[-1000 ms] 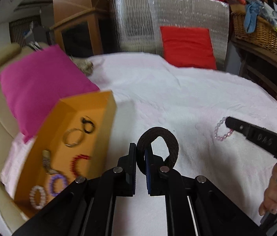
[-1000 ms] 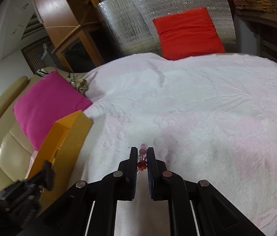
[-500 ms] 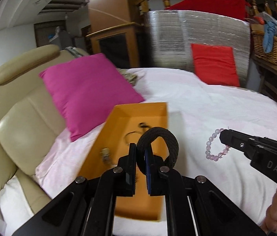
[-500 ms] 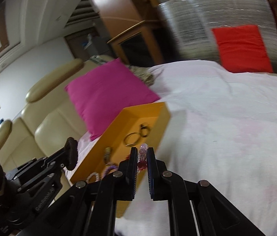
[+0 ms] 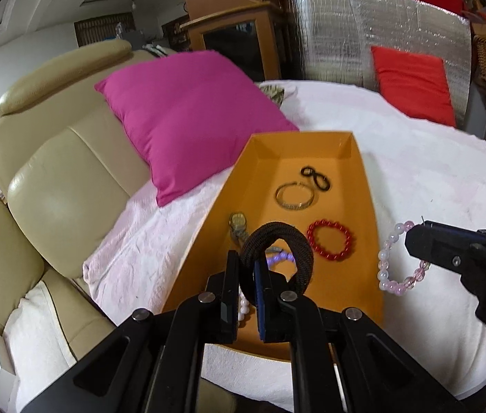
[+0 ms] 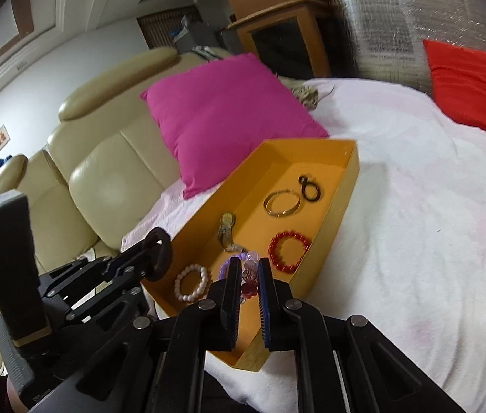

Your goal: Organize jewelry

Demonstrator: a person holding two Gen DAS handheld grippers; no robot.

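Note:
An orange tray [image 5: 368,206] [image 6: 341,199] lies on the white bedspread and holds several pieces: a red bead bracelet [image 5: 329,244] [image 6: 289,250], a silver bangle [image 5: 293,195] [image 6: 282,202], a black loop [image 5: 316,177], a watch [image 6: 226,229], a white bead bracelet [image 6: 192,283] and a purple one [image 5: 279,259]. My left gripper [image 5: 247,268] is shut on a dark braided bracelet [image 5: 277,254] above the tray's near end. My right gripper [image 6: 247,272] is shut on a pale pink bead bracelet [image 5: 397,261] [image 6: 249,277], held at the tray's right side.
A magenta pillow [image 5: 187,117] leans on a beige leather sofa [image 5: 57,179] left of the tray. A red cushion [image 5: 411,82] stands against a silver foil panel [image 5: 380,27] at the back. White bedspread [image 6: 415,227] stretches right of the tray.
Both grippers have swung left and come over the tray, each still holding its bracelet. The tray now lies straight ahead in both views.

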